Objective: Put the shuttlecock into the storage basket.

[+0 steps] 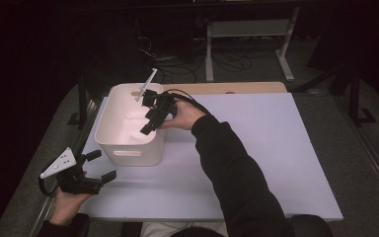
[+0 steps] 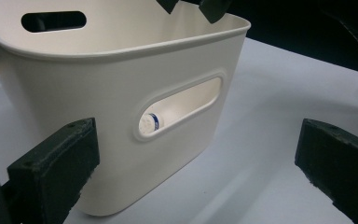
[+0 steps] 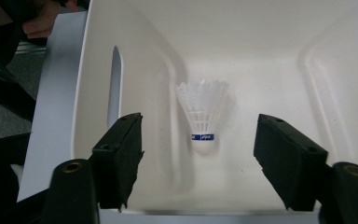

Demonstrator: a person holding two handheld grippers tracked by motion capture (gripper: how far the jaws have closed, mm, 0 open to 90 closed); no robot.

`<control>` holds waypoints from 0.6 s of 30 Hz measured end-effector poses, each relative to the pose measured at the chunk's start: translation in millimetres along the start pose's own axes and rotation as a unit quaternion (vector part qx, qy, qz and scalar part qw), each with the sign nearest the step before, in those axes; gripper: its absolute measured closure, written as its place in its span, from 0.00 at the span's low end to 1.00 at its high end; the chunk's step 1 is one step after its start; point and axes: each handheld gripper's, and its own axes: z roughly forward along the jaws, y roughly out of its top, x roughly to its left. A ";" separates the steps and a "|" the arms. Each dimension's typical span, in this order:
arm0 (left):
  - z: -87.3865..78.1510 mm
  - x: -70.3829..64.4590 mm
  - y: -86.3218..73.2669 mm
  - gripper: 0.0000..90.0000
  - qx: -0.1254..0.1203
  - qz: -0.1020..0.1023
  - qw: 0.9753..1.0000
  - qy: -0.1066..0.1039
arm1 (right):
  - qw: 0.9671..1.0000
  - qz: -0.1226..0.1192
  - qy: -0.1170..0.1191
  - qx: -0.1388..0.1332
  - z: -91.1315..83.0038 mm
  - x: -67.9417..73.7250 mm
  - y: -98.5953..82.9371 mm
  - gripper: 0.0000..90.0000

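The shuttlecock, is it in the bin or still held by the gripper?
In the bin: the shuttlecock lies on the white bin's floor, free of the open right gripper.

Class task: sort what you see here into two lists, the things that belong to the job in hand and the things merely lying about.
Belonging to the job:
- white plastic shuttlecock with a blue band, lying inside the bin
- white plastic bin with slot handles
- right gripper, open above the bin
- left gripper, open beside the bin

Merely lying about:
- white metal stand behind the table
- cables on the floor

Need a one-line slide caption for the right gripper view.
Open right gripper poised above a white shuttlecock lying inside the white bin.
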 end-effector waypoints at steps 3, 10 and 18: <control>-0.2 0.1 0.0 0.00 0.000 0.000 1.000 0.000 | 1.000 0.003 -0.007 0.001 -2.4 0.8 -0.4 0.26; 0.2 0.0 -0.1 0.00 0.000 -0.001 1.000 -0.001 | 0.999 0.007 -0.032 -0.011 -12.6 3.6 -1.2 0.15; 0.6 -0.3 -0.2 0.00 0.002 -0.001 1.000 -0.003 | 0.999 0.004 -0.047 -0.013 -22.2 7.8 -4.6 0.08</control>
